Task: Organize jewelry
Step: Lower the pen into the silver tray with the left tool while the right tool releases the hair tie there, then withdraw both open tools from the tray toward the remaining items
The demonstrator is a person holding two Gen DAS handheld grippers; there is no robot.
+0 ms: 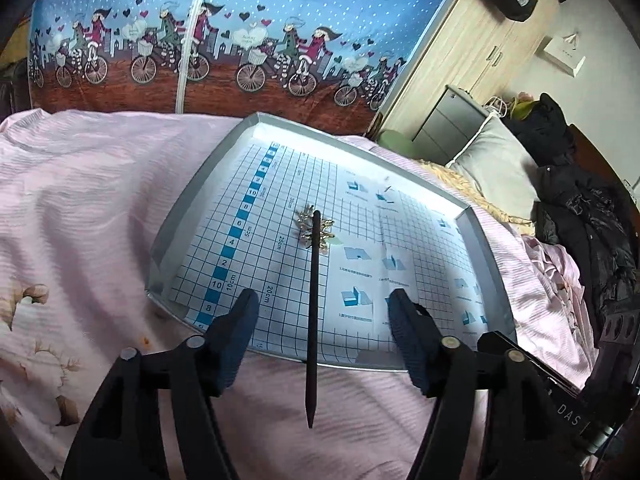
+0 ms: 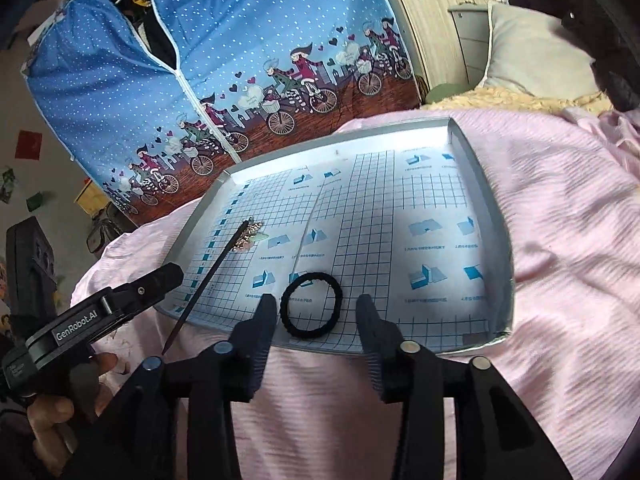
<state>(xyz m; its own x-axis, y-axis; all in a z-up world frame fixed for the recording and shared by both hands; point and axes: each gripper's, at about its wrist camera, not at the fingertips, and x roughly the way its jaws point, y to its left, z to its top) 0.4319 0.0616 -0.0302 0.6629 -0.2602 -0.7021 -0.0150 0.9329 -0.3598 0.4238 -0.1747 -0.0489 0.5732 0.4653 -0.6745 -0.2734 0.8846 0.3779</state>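
A shallow silver tray (image 1: pixel 188 200) lined with blue grid paper lies on a pink bedspread. A black hair stick (image 1: pixel 313 300) with a gold flower ornament (image 1: pixel 310 228) rests with its ornament on the paper and its pointed end past the near rim. My left gripper (image 1: pixel 323 298) is open, one finger on each side of the stick, not touching it. A black hair tie (image 2: pixel 285 312) lies flat inside the tray (image 2: pixel 496 240) near its front rim. My right gripper (image 2: pixel 316 302) is open just before the tie. The stick (image 2: pixel 212 272) also shows in the right wrist view.
The pink bedspread (image 1: pixel 100 200) surrounds the tray. A blue fabric wardrobe with a bicycle print (image 1: pixel 240 40) stands behind the bed. A grey pillow (image 2: pixel 532 56) and dark jackets (image 1: pixel 580 208) lie at the right. A hand (image 2: pixel 52 412) holds the left gripper's handle.
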